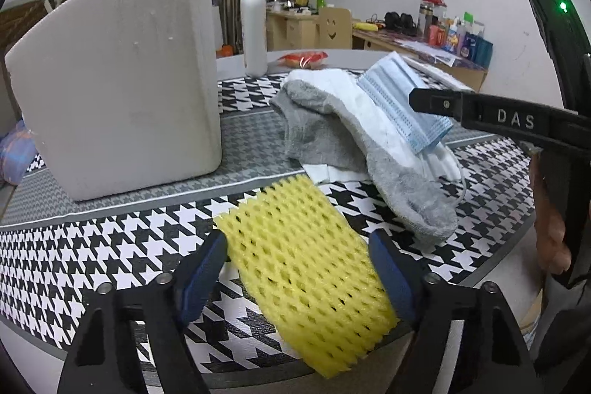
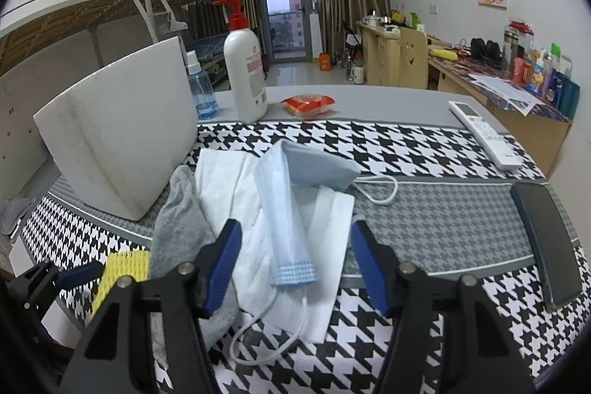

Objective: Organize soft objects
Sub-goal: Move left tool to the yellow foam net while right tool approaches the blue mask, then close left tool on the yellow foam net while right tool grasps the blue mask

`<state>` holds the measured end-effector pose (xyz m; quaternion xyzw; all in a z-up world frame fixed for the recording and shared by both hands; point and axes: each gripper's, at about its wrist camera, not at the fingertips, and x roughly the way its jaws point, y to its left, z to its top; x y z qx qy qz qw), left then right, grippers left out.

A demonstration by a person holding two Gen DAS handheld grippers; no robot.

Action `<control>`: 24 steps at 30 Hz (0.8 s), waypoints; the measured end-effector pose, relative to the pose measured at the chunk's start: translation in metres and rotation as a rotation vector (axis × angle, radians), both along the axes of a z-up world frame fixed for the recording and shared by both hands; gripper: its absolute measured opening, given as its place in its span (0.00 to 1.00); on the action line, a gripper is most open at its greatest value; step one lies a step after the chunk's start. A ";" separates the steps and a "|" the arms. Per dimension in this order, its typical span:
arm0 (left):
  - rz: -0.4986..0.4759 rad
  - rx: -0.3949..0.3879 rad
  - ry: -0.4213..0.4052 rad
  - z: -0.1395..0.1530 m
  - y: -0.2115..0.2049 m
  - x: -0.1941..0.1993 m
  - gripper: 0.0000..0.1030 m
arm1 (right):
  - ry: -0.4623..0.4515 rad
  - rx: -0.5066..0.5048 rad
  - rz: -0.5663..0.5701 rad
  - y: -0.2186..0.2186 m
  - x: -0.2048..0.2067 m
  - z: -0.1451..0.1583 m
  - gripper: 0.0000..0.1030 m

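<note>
1. the left tongs (image 1: 297, 268) stand apart, one blue pad on each side of the yellow foam net (image 1: 308, 279); the right-hand pad looks to be just at the net's edge, and whether it presses yet cannot be told.
2. the right tongs (image 2: 291, 261) also stand apart, with the blue face mask (image 2: 288, 205) and the white cloth (image 2: 325, 228) under it lying between the pads, neither pinched.
3. landmark: the white foam box (image 1: 118, 80) on the houndstooth counter (image 1: 92, 246). the foam net lies in front of the box, nearest the left tongs. the grey sock (image 1: 325, 135) is just right of the box, draped over the white cloth, and the mask rests on top of that pile, further right of the box.
4. handling, as a judgement: all four things are light and limp. the net is springy and crushable, so a grip across its middle should hold without slipping. the mask is thin and loose; a pinch on its pleated body is safer than on the ear loop (image 2: 380, 189), which would let it dangle and may drag the cloth along.
5. behind the box stands a white pump bottle (image 1: 253, 21).
</note>
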<state>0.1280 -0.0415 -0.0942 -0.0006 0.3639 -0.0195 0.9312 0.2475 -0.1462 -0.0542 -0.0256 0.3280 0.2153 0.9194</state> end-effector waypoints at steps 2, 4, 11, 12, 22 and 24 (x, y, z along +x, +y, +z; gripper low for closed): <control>0.002 0.005 0.003 0.000 -0.002 0.001 0.74 | 0.010 0.002 -0.003 -0.001 0.003 -0.002 0.59; -0.002 0.013 0.005 0.000 -0.003 0.000 0.69 | 0.019 0.007 0.000 -0.003 0.006 -0.003 0.59; -0.022 0.023 0.006 0.000 -0.008 0.001 0.54 | 0.054 0.000 0.013 -0.001 0.012 -0.010 0.46; -0.028 0.019 0.007 -0.001 -0.007 0.000 0.51 | 0.056 0.000 0.015 0.000 0.012 -0.010 0.43; -0.060 -0.010 0.006 0.001 0.003 -0.008 0.21 | 0.028 0.000 0.034 0.001 0.005 -0.004 0.12; -0.064 -0.022 0.006 0.002 0.006 -0.008 0.20 | 0.019 -0.005 0.036 0.002 0.004 -0.001 0.11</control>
